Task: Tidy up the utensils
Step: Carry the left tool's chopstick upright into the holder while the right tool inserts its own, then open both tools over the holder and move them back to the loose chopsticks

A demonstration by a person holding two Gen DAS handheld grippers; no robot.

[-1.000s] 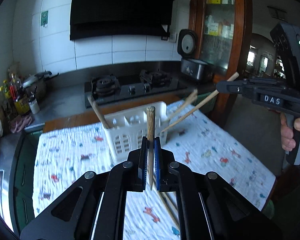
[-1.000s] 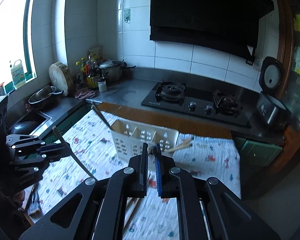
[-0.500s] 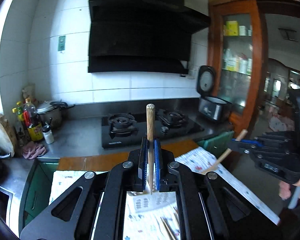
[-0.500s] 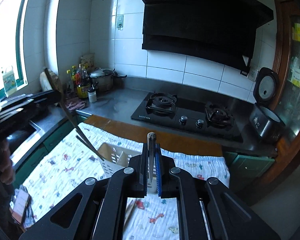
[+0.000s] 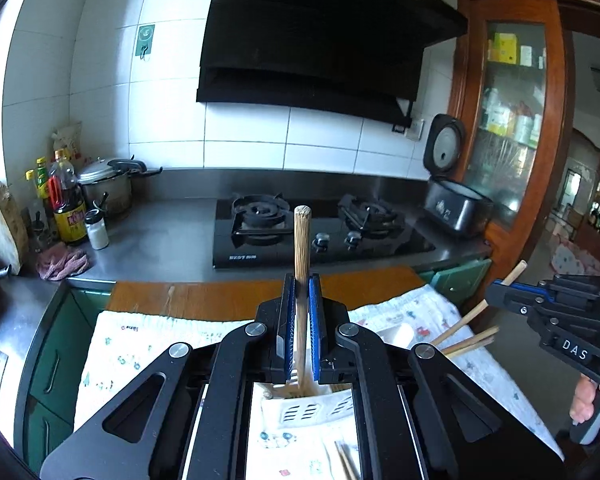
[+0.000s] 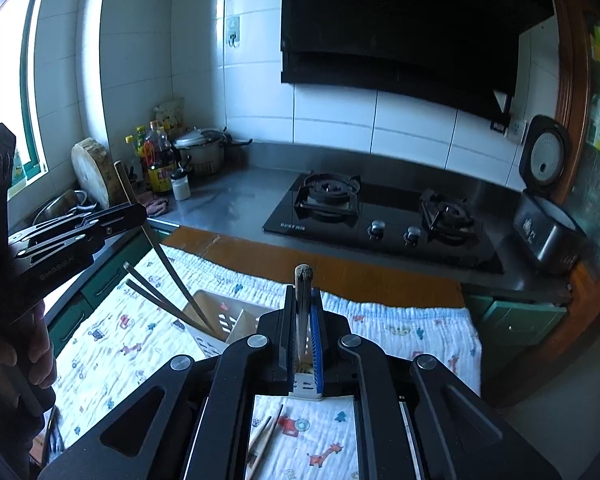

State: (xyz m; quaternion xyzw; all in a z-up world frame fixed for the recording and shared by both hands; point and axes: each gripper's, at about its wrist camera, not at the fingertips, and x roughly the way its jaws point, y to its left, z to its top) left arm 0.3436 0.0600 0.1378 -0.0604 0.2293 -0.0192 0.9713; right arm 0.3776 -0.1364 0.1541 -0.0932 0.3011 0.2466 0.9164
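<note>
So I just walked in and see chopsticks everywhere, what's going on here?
A person is sorting chopsticks into a white slotted basket on a patterned cloth. The left gripper is shut on one upright wooden chopstick whose lower end reaches down into the basket; the right gripper is shut on another chopstick. A few chopsticks already lean in the basket, and loose ones lie on the cloth.

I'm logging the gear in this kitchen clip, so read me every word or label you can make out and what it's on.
"DAS": on the right gripper.
"GenRobot.AI": on the left gripper.
Hob front-edge brand: too blurred to read.
Sauce bottle label: too blurred.
Cabinet boxes: print too small.
Cloth: cartoon pictures only, no words legible.
</note>
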